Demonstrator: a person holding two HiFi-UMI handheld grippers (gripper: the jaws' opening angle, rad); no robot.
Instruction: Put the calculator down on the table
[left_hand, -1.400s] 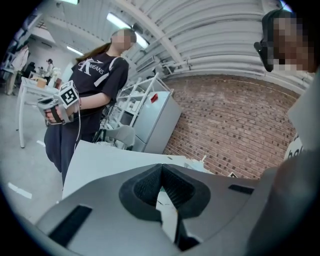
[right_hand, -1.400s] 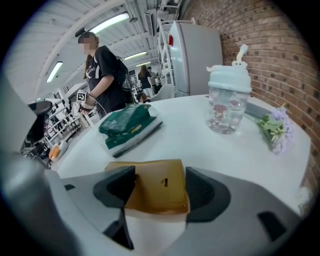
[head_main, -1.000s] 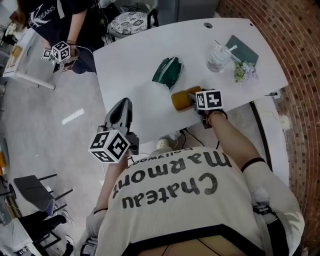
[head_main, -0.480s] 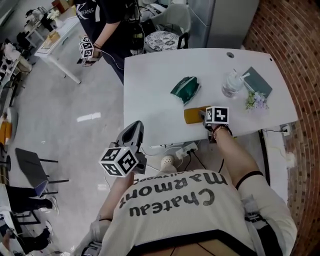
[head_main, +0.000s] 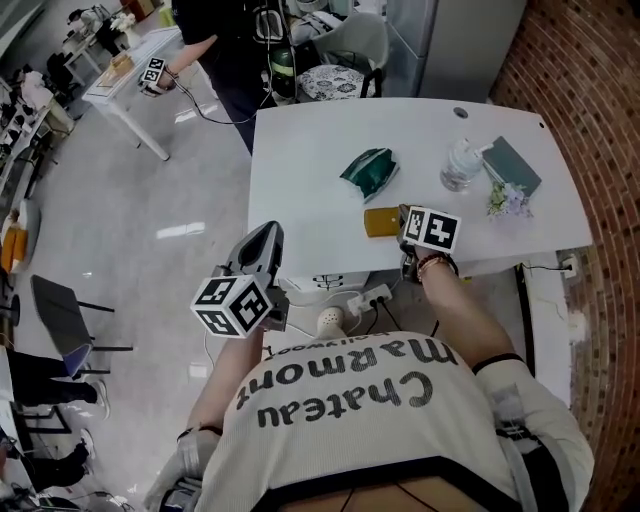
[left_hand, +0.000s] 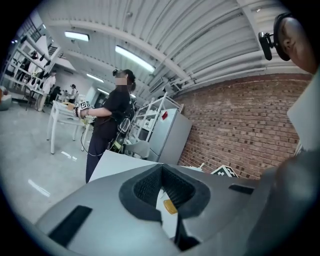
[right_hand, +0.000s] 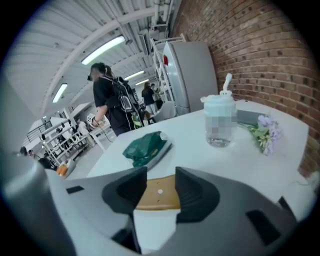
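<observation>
The calculator (head_main: 381, 222), a flat orange-brown slab, lies on the white table (head_main: 310, 170) near its front edge. My right gripper (head_main: 405, 224) hovers just above and behind it. In the right gripper view the calculator (right_hand: 159, 194) shows in the gap of the right gripper (right_hand: 159, 186), lying on the table beyond the pads; the jaws are closing and the pads do not press on it. My left gripper (head_main: 267, 234) hangs off the table's front left edge, empty. In the left gripper view its tips (left_hand: 161, 169) meet.
On the table are a green bag (head_main: 370, 172), a clear lidded cup with a straw (head_main: 460, 165), a dark notebook (head_main: 512, 165) and small flowers (head_main: 508, 200). Another person (head_main: 225, 40) with grippers stands beyond the table beside a chair (head_main: 345, 75). A brick wall (head_main: 590, 120) runs along the right.
My right gripper has lifted slightly back off the calculator, which stays lying on the table. My left gripper has shifted a little beside the table's front left edge.
</observation>
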